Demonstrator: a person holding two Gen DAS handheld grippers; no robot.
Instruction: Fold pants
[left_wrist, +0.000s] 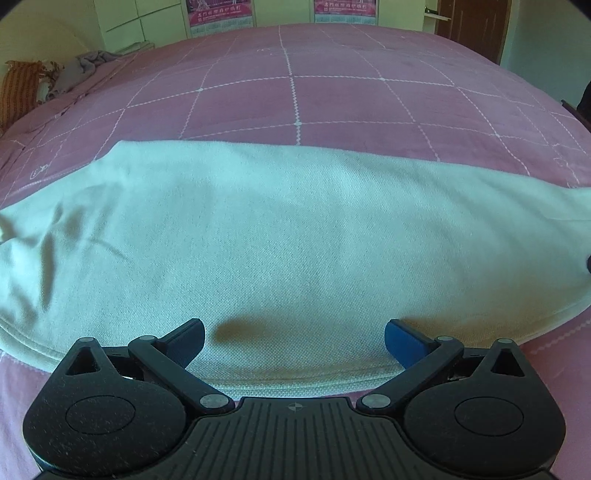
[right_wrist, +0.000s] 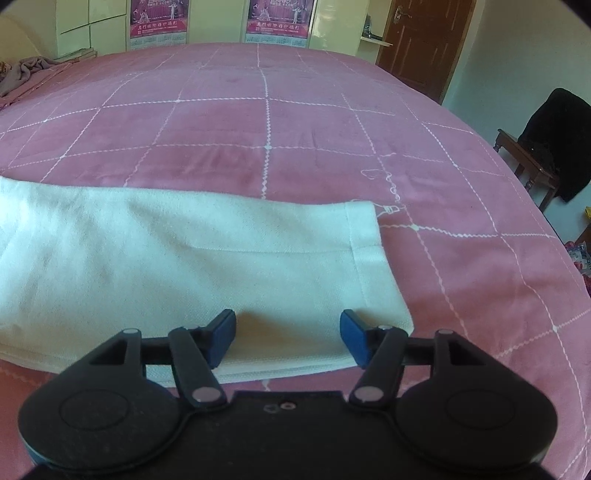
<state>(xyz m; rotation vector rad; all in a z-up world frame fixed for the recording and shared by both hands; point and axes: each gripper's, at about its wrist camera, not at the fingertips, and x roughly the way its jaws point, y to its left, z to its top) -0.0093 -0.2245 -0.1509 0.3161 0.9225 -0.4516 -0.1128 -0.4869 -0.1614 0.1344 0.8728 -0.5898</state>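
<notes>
A bedroom is shown, with a bed (right_wrist: 295, 122) covered in a pink checked spread, on which the pale pants (left_wrist: 280, 236) are laid flat, their long axis running from side to side across both views. The hem end (right_wrist: 364, 236) is seen just ahead of the right gripper (right_wrist: 287, 338), so that hand is judged nearer to it; the left gripper (left_wrist: 294, 341) is held over the middle stretch. Both grippers are spread with nothing pinched, and no containers are seen.
</notes>
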